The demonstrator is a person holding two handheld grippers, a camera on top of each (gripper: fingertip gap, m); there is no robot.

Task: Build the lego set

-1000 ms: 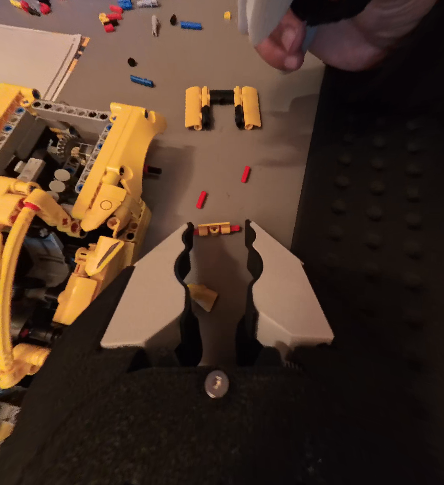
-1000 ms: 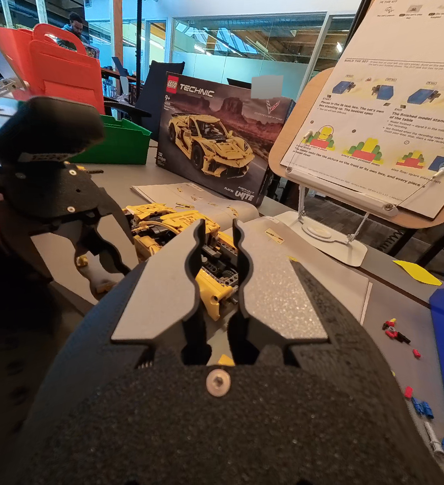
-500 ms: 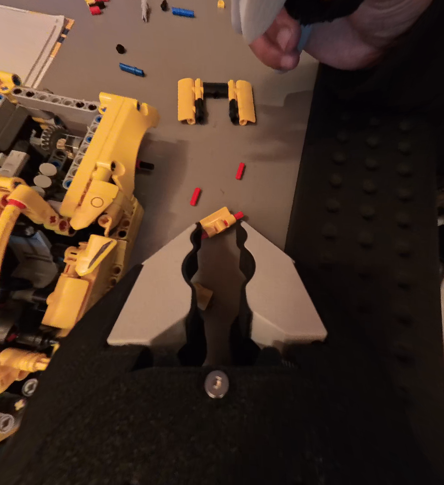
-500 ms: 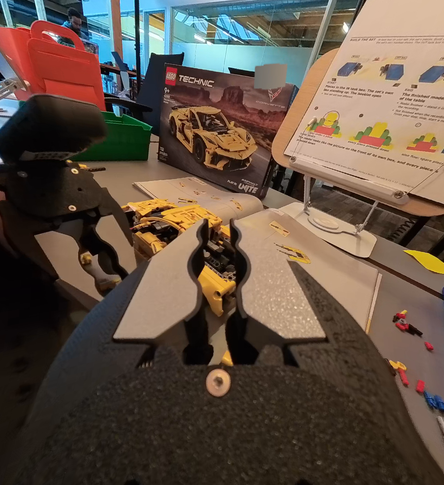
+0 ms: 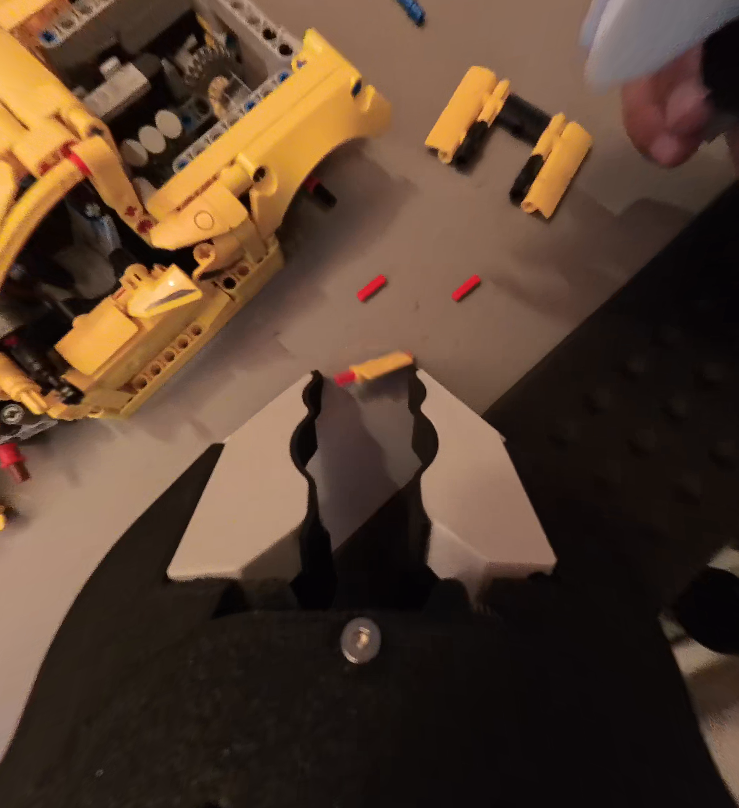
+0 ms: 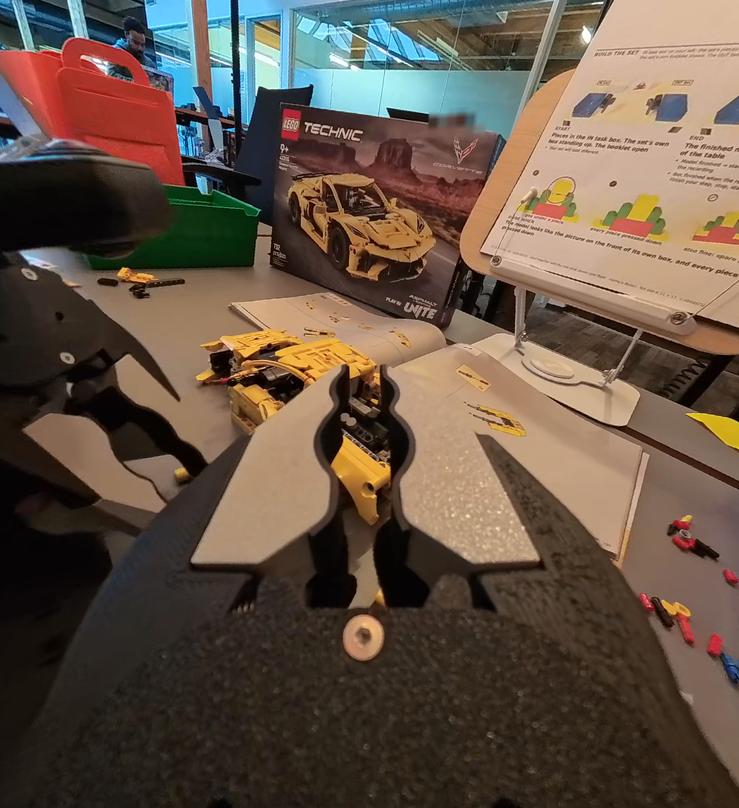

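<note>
The left tool (image 5: 361, 378), jaws spread, hovers with the small yellow piece (image 5: 381, 365) at its twelve o'clock, long axis lying crosswise between the tips.

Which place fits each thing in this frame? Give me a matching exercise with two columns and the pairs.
Things:
1. small yellow piece with red pin
2. U-shaped yellow and black assembly
3. set box
4. green bin

Places:
A. upright behind the open booklet
B. at the left gripper's fingers
C. left of the box, by the red bin
D. flat on the table beyond two loose red pins

Pairs: 1-B, 2-D, 3-A, 4-C
</note>
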